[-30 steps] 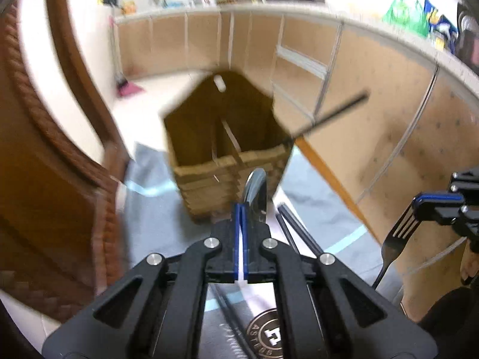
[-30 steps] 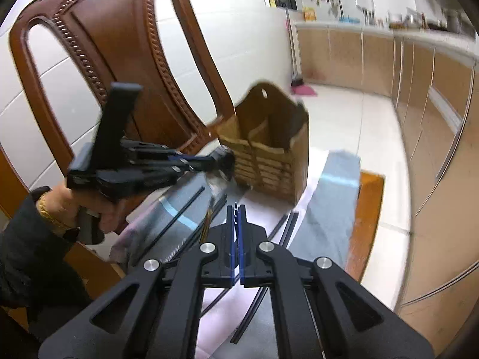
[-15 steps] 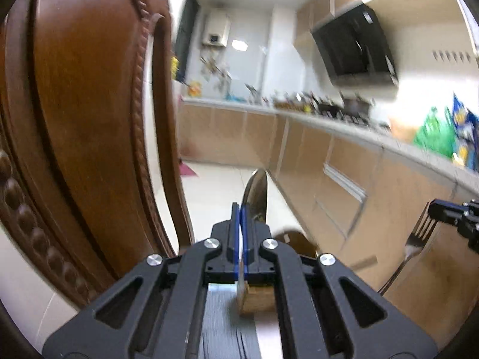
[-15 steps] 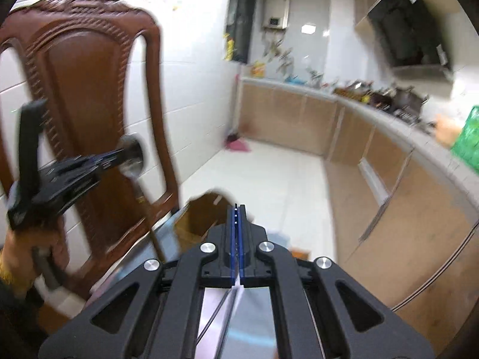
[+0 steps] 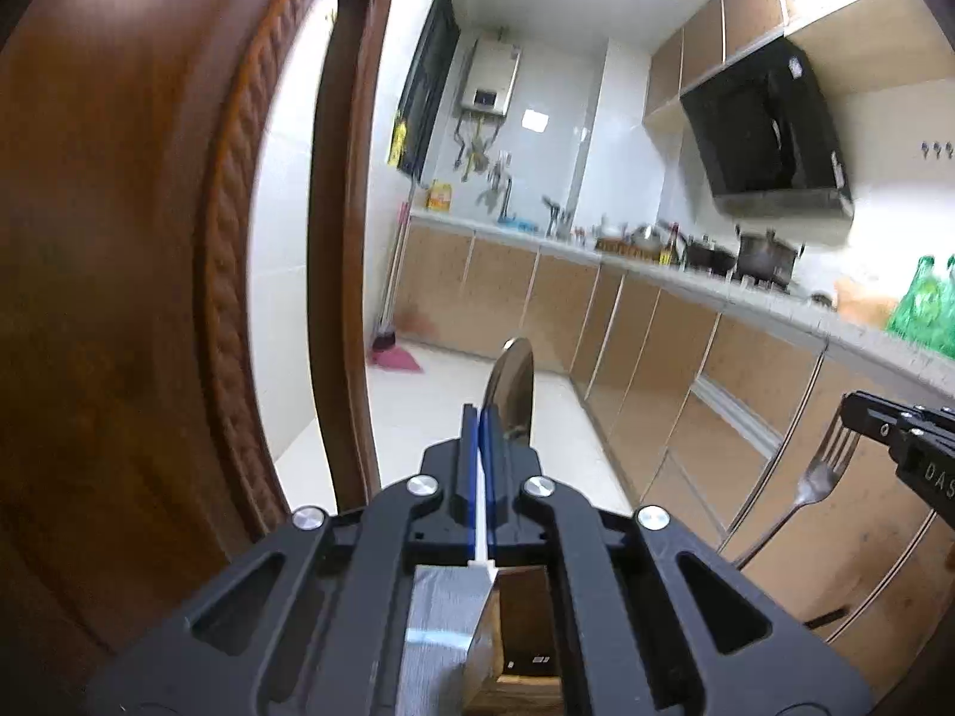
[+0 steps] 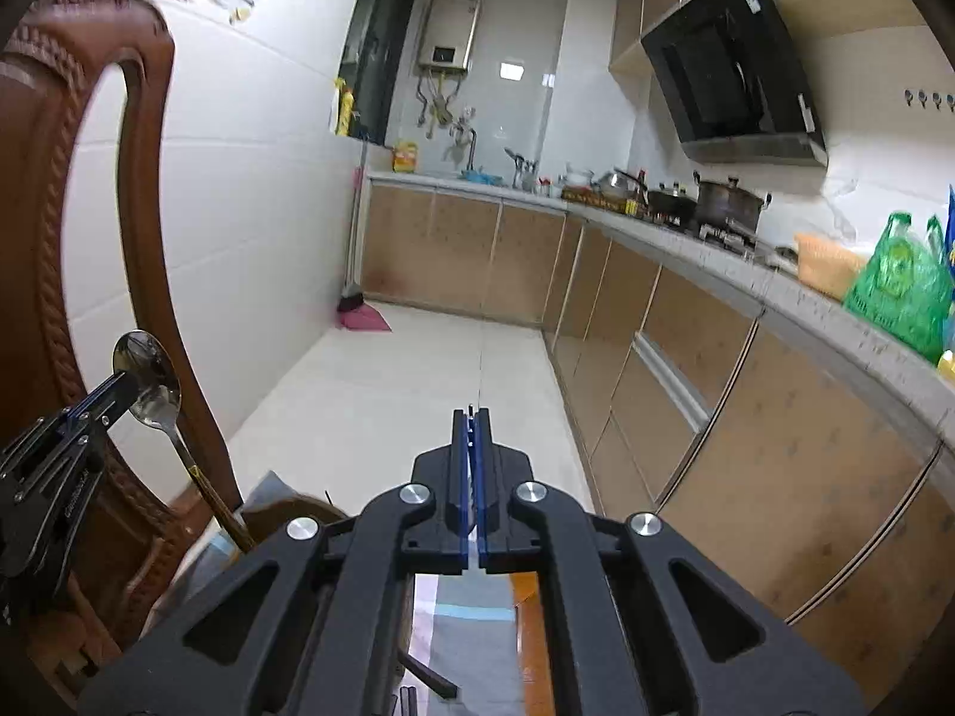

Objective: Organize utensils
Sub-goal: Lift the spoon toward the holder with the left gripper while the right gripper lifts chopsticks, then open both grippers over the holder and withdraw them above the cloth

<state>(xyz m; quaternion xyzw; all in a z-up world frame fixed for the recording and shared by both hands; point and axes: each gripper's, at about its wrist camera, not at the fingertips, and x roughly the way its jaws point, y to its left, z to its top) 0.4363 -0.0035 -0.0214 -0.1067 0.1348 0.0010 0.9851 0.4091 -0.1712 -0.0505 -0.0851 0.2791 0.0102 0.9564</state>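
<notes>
Close up, the left gripper point(image 5: 477, 417) clamps its fingers on a spoon point(image 5: 512, 388), bowl upward. Beside it, the right gripper point(image 6: 471, 417) pinches a fork point(image 5: 821, 465), tines up. Below sits a wooden holder point(image 6: 280, 516). Beyond stand a carved chair point(image 5: 119, 298) and kitchen cabinets point(image 6: 686, 346).

A carved wooden chair back point(image 5: 149, 298) rises close on the left, blocking that side. Ahead, the white tiled floor point(image 6: 418, 382) lies open toward the far cabinets point(image 6: 465, 250). Cabinet fronts point(image 6: 776, 417) wall in the right side.
</notes>
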